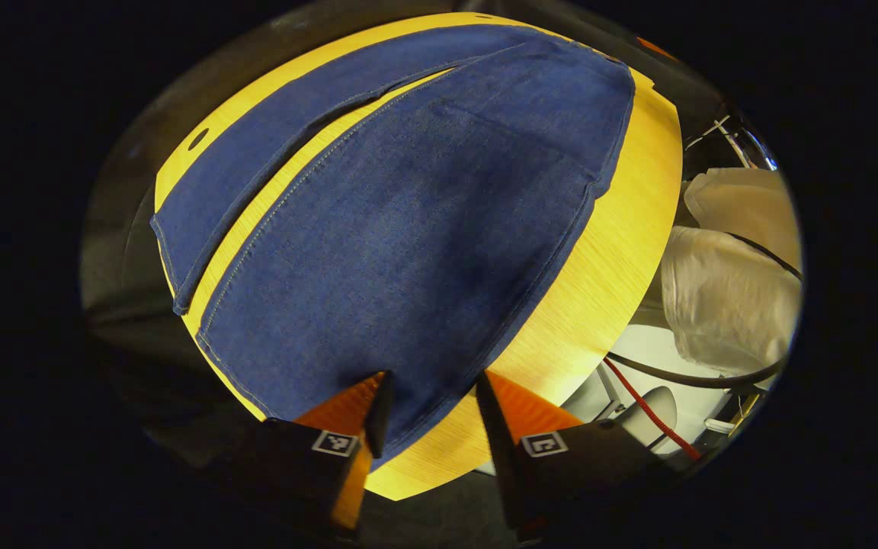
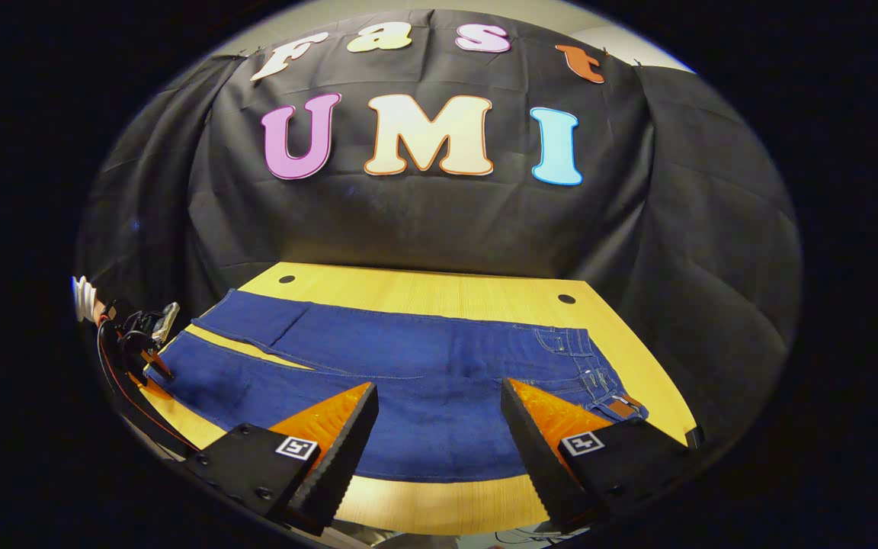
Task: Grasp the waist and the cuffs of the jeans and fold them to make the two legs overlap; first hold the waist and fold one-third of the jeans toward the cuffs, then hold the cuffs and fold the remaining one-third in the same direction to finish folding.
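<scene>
My left gripper view looks steeply down, close over the jeans [image 1: 408, 229] from their cuff end, while my right gripper view sits low at the table [image 2: 424, 293] edge, facing the wall across the same jeans.

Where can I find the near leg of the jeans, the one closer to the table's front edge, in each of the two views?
Left gripper view: the near leg fills the centre, its cuff end between the left gripper fingers.
Right gripper view: the near leg runs across the lower left, its cuff by the other gripper at far left.
Shared landmark: the yellow strip of table between the two legs.
</scene>
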A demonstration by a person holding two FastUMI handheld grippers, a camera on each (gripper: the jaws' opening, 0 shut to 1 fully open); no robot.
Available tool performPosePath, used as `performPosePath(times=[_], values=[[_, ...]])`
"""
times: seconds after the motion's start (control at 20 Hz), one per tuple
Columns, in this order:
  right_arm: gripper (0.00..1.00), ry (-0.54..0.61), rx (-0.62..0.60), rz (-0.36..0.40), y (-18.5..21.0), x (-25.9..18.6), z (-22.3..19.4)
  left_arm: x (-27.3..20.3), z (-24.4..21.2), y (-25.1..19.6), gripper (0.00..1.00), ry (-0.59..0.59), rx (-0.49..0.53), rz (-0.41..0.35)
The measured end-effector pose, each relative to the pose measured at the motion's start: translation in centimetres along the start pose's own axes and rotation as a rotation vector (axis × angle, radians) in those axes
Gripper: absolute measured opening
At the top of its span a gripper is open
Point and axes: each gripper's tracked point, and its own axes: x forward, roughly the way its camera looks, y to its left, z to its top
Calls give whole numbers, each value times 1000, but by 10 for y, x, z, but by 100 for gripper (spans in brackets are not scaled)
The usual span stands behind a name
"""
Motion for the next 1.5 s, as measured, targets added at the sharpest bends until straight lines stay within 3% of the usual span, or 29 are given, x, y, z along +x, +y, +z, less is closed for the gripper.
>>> performPosePath(times=[0.2,0.25,0.4,0.6,0.8,1.1,1.5], values=[[99,3,9,4,0,2,-2,-1,1,-5,23,-43,-3,18],[99,7,16,7,0,2,-3,-1,5,-2,21,-62,3,26],[99,11,24,14,-1,4,-6,-1,5,-1,1,-78,-40,9],[99,47,-38,60,-8,11,-18,-3,6,-3,0,-52,-93,-48],[99,82,-163,76,-47,15,-21,-4,5,-2,0,6,-102,-68],[99,199,-305,215,-96,42,-40,-3,4,1,0,72,-120,34],[100,559,-572,421,-174,74,-140,-2,5,0,0,126,-212,137]])
